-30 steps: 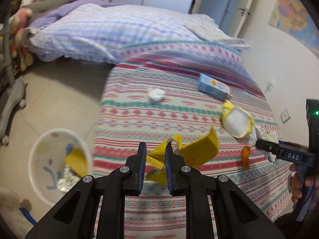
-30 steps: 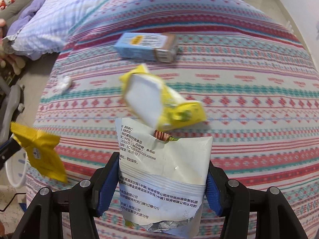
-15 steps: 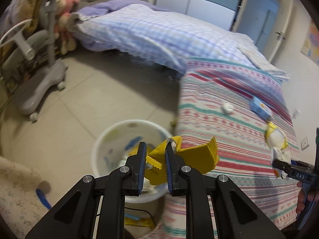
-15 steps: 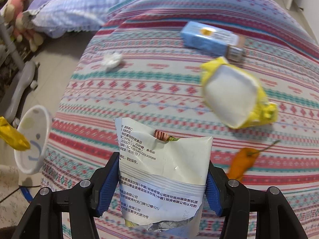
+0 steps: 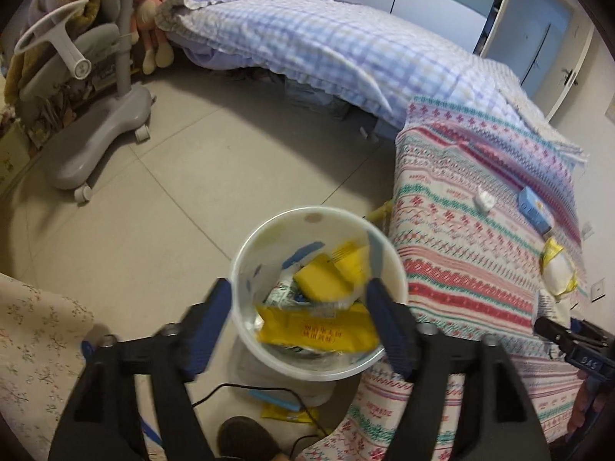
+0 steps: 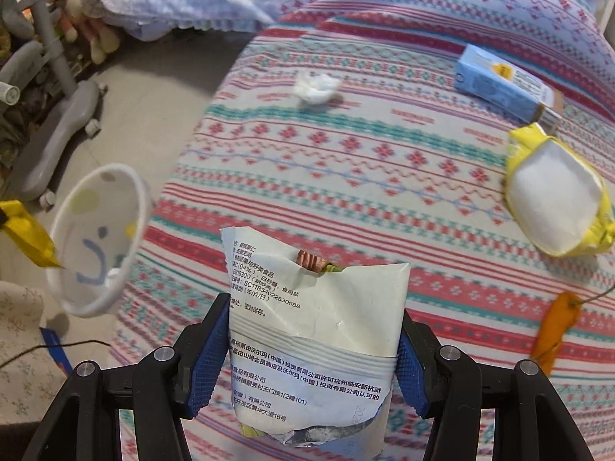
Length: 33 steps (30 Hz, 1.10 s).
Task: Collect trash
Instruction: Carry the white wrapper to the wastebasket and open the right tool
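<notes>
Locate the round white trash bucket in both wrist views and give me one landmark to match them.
Left wrist: the round white plastic trash bucket sits low centre on the floor, between the open left tool fingers.
Right wrist: the bucket is at the left edge, beside the bed.
Shared landmark: the crumpled white tissue on the striped bedspread.

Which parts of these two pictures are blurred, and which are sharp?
Left wrist view: the open left gripper fingers are smeared by motion, the bin fairly sharp. Right wrist view: the white bag print is crisp, the bedspread and bin edge blurred.
</notes>
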### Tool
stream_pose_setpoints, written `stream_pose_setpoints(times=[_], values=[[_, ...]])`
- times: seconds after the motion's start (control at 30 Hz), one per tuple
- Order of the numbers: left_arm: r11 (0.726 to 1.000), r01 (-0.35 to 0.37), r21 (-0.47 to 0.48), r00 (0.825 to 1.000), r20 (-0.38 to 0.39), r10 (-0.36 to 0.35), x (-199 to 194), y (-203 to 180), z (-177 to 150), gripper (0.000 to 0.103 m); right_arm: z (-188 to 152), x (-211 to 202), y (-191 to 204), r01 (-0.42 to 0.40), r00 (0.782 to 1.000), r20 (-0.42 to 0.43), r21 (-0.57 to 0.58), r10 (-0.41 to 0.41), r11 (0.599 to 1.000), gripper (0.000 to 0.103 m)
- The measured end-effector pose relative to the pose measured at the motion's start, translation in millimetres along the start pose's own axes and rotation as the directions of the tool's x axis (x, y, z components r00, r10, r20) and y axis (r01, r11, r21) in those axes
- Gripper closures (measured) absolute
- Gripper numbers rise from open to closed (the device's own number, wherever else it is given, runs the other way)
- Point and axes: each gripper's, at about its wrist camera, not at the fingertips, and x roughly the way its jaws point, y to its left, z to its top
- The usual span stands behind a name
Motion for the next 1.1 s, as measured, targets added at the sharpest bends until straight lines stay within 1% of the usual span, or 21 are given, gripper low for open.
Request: stream_pose_setpoints(times=[0.07, 0.2, 0.23, 0.3, 0.33, 0.43, 0.57, 0.67, 0.8, 0.97, 1.1], values=[[1.0, -0.021, 0.013, 1.0, 0.0, 0.021, -1.3, 1.3, -1.7, 0.023, -1.2, 1.3, 4.1, -0.009, 1.0, -0.003, 0.009, 0.01, 1.0, 0.038], [0.998, -0.05, 0.024, 0.998, 0.028, 0.049, -7.2, 10.3, -7.0, 0.01, -1.7, 7.1, 15.4, 0.006, 1.0, -0.019, -0.001, -0.006, 1.0, 0.038], [0.998, -0.053, 0.024, 0.998, 0.031, 0.053, -8.2, 12.6, -8.2, 0.008, -0.8, 8.4, 18.3, 0.006, 1.0, -0.019, -0.003, -0.006, 1.0, 0.038], [0.998, -0.063, 0.021, 0.998, 0.03, 0.062, -9.4, 18.4, -10.1, 0.001, 1.5, 11.2, 24.9, 0.002, 1.0, -0.017, -0.003, -0.002, 1.0, 0.038], [0.997, -0.069, 0.017, 0.997, 0.031, 0.069, -10.5, 22.6, -11.4, 0.001, 2.2, 12.4, 28.2, -0.001, 1.0, -0.014, -0.003, 0.001, 1.0, 0.038], [0.996, -0.09, 0.001, 0.996, 0.026, 0.09, -11.0, 33.0, -13.8, 0.0, 5.4, 21.4, 45.3, -0.019, 1.0, -0.007, -0.01, 0.019, 1.0, 0.038], [0.991, -0.13, -0.037, 0.991, -0.014, 0.13, -6.9, 49.6, -17.0, 0.0, 8.5, 38.3, 73.6, -0.067, 0.997, -0.025, -0.023, 0.067, 0.997, 0.038], [0.988, -0.144, -0.052, 0.989, -0.021, 0.143, -6.9, 55.8, -17.9, 0.0, 12.5, 47.4, 93.3, -0.099, 0.995, -0.026, -0.039, 0.098, 0.994, 0.038], [0.985, -0.166, -0.053, 0.986, -0.021, 0.165, -8.0, 59.1, -18.7, 0.0, 20.2, 58.3, 117.7, -0.128, 0.992, -0.021, -0.065, 0.127, 0.99, 0.038], [0.978, -0.21, -0.019, 0.978, -0.024, 0.209, -9.0, 56.9, -19.8, 0.0, 28.7, 71.8, 137.7, -0.165, 0.986, -0.034, -0.062, 0.164, 0.984, 0.038], [0.977, -0.211, -0.011, 0.977, -0.028, 0.211, -9.0, 58.2, -20.3, 0.0, 35.5, 76.0, 147.7, -0.17, 0.985, -0.03, -0.067, 0.168, 0.983, 0.035]])
